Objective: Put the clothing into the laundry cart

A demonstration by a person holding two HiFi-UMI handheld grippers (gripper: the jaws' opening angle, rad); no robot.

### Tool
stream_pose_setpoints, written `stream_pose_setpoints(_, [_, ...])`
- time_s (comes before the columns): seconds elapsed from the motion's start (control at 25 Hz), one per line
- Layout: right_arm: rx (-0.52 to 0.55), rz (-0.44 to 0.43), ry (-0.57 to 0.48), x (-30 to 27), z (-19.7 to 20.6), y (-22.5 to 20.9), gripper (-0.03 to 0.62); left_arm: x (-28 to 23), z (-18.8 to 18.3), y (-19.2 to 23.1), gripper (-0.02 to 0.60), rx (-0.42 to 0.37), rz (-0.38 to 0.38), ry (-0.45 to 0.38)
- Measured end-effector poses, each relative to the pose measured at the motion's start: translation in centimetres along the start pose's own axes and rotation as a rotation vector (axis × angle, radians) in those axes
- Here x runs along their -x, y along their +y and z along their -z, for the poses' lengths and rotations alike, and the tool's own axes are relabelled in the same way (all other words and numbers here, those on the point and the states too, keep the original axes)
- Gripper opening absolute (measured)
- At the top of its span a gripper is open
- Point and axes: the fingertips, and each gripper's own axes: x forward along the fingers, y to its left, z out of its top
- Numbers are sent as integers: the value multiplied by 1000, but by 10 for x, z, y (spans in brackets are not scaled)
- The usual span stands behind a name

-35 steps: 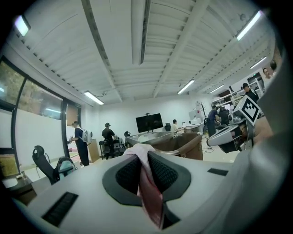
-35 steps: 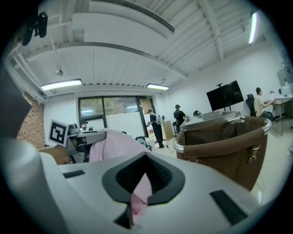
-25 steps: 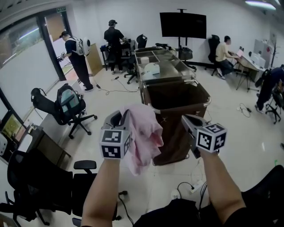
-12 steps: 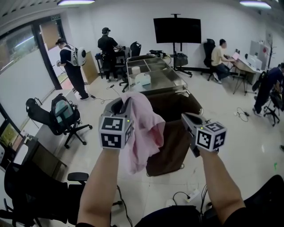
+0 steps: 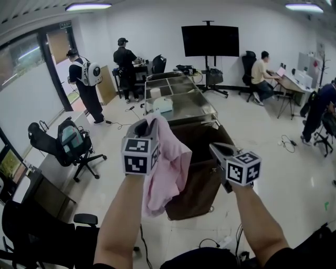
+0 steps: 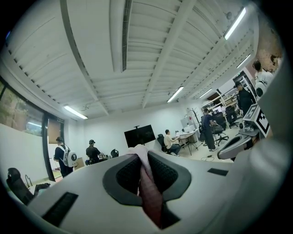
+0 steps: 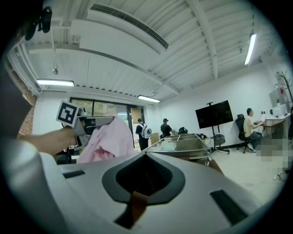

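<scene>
Left gripper [image 5: 142, 126] jaws clamped on pink garment [image 5: 169, 164], cloth draping below; right gripper [image 5: 216, 149] jaws together, empty; laundry cart [image 5: 202, 176] ahead.

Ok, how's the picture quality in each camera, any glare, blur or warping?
Head view: wide-angle warping bows the walls, and the ceiling light is blown out white. Left gripper view: black rounded corners, and the pink garment pinched in the left claw sits too close and is blurred. Right gripper view: the same black corners, the room fairly sharp, and the light tube glares.
</scene>
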Motion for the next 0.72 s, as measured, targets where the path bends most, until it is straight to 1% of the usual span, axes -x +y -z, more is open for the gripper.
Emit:
stream_pose_setpoints(0.16, [1,-19,13,-10,2,-23,17,-33,14,-10,38,14,-12,30])
stream_pose_setpoints(0.36, [15,-38,24,-24,0,-36,17,-63,33,-18,38,29,-17,56])
stream_pose_setpoints(0.56, [5,-29,31,-35,2,-43,17,-94,54,-22,38,37,17,102])
stream_pose_setpoints(0.72, [-9,9,32,-42,4,-51,17,-118,80,-27,38,38,74,169])
